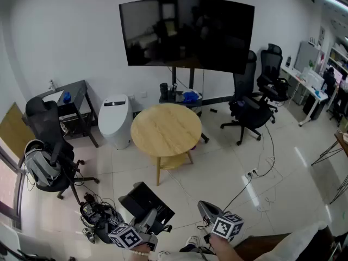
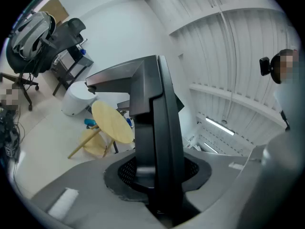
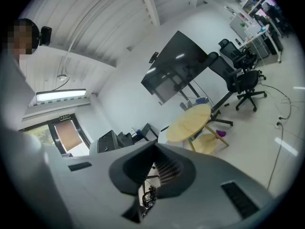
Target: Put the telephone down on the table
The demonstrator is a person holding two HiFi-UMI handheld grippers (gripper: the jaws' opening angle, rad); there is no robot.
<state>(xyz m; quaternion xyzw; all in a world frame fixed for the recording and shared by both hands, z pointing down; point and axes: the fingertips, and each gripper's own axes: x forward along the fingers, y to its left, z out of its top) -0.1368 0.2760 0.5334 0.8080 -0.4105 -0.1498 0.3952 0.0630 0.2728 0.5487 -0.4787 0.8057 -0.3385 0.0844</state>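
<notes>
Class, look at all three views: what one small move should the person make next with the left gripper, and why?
Probably carry the left gripper forward toward the table. Its jaws are clamped on the telephone, which hangs over the floor well short of the table, and the tabletop looks bare, so there is room to set it down.

A large dark screen (image 1: 187, 34) stands on its mount against the white back wall. Below it to the left sits a white rounded container (image 1: 115, 121), beside a dark side desk (image 1: 76, 94). Two black office chairs (image 1: 247, 105) stand at right. A grey backpack (image 1: 37, 167) hangs on another chair (image 1: 48, 129) at left. Cables (image 1: 263, 165) trail across the tiled floor (image 1: 217, 162).
</notes>
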